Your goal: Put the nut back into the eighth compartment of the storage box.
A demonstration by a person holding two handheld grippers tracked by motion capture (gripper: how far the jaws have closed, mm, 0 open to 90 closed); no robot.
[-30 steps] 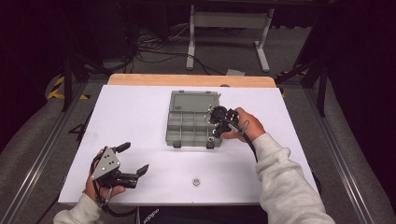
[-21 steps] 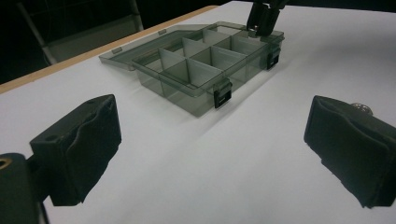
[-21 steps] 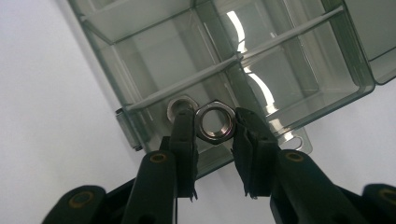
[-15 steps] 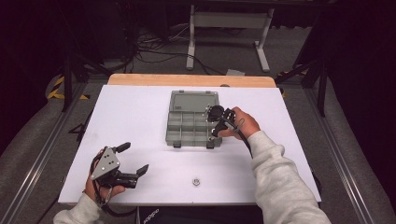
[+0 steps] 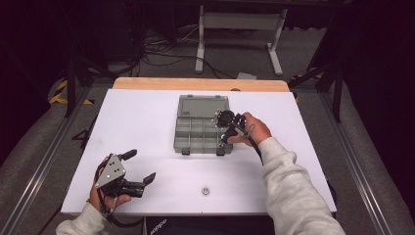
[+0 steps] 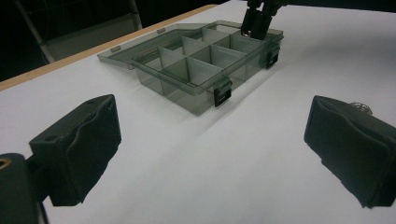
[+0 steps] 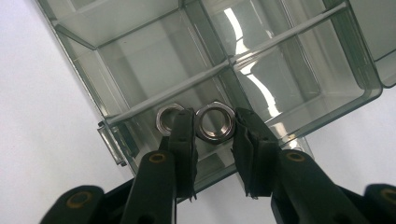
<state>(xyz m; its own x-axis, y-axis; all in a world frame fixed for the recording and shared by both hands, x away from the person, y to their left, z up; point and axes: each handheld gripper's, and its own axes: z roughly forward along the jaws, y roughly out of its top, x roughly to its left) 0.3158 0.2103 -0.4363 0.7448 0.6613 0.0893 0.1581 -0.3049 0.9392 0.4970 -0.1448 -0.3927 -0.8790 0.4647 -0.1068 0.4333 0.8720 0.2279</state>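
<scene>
In the high view, the right gripper [image 5: 224, 128] is seen right of centre, over the right edge of the open compartment box [image 5: 195, 131] on the white desk [image 5: 147, 117]. The left gripper [image 5: 138, 167] is held at the lower left of the frame with its jaws spread and nothing between them. A loose nut [image 5: 206, 190] lies on the desk at the lower centre, well apart from both.

In the left gripper view, the two spread jaws are seen at the lower left and lower right; the box [image 6: 196, 70] lies in the upper centre, and the right gripper [image 6: 258, 23] is poised at the box's far corner at the top.

In the right gripper view, a hex nut [image 7: 215, 121] is pinched between the jaws at the centre of the frame, above a compartment near the box's latch. A second nut [image 7: 167, 119] is seen just left of the left jaw, touching it.
</scene>
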